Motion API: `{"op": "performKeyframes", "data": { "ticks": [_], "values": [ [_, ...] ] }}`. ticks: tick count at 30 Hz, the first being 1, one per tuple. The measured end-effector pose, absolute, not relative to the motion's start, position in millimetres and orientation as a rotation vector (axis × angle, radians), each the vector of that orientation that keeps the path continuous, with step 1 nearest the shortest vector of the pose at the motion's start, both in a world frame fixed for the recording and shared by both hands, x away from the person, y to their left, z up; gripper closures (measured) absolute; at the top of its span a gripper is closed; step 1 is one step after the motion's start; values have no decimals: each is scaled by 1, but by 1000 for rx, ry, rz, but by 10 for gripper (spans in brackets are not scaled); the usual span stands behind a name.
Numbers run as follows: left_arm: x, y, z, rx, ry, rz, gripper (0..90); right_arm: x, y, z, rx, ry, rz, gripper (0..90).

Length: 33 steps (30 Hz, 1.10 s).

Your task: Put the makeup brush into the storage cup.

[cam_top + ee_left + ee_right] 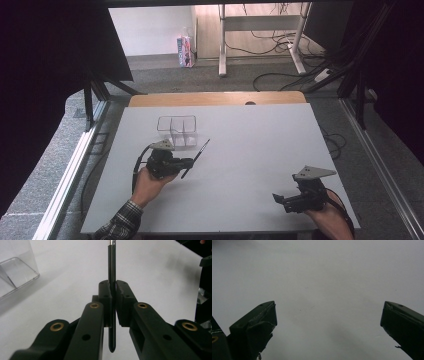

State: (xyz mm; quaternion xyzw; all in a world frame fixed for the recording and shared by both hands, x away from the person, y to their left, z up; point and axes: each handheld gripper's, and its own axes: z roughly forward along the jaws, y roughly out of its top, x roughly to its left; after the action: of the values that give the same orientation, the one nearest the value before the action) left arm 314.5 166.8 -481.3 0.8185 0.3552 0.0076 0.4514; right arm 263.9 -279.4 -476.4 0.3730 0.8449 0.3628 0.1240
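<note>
White tabletop (250,165) takes up most of the high view, and nearest the person, at its near right corner, the right gripper (280,199) sits low over the surface in the person's right hand (330,220), with its grey three-cornered plate on top. In the right gripper view its two black jaws stand far apart at the left and right edges, released, with bare white table between them and no object there.

Farther in and to the left, the left hand (150,185), coming out of a checked sleeve (117,227), carries the left gripper (189,162), which points toward the right. Its jaws are clenched on a slim black brush (196,158). In the left gripper view the black handle (111,277) runs straight up between the two pads, its rounded butt end hanging below them toward the camera and a silver ferrule showing at the top edge of the picture. In the high view the brush slants from near left to far right, its far tip lifted toward the right of the box.

Just beyond the left gripper, on the far left part of the table, stands a clear plastic box (176,131) with inner dividers; the brush is near it but apart from it. A corner of that box (17,272) shows at the upper left of the left gripper view.
</note>
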Motion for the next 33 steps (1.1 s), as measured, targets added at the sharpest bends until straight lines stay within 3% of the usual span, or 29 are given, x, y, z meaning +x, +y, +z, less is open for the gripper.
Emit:
{"op": "performKeyframes", "data": {
  "ticks": [11,33],
  "values": [
    [289,171,-483,1932,885,21,843,262,-275,-472,1053,2467,1102,8],
    [251,157,-482,2023,836,110,842,266,-260,-462,1023,2444,1286,0]
  ]
}}
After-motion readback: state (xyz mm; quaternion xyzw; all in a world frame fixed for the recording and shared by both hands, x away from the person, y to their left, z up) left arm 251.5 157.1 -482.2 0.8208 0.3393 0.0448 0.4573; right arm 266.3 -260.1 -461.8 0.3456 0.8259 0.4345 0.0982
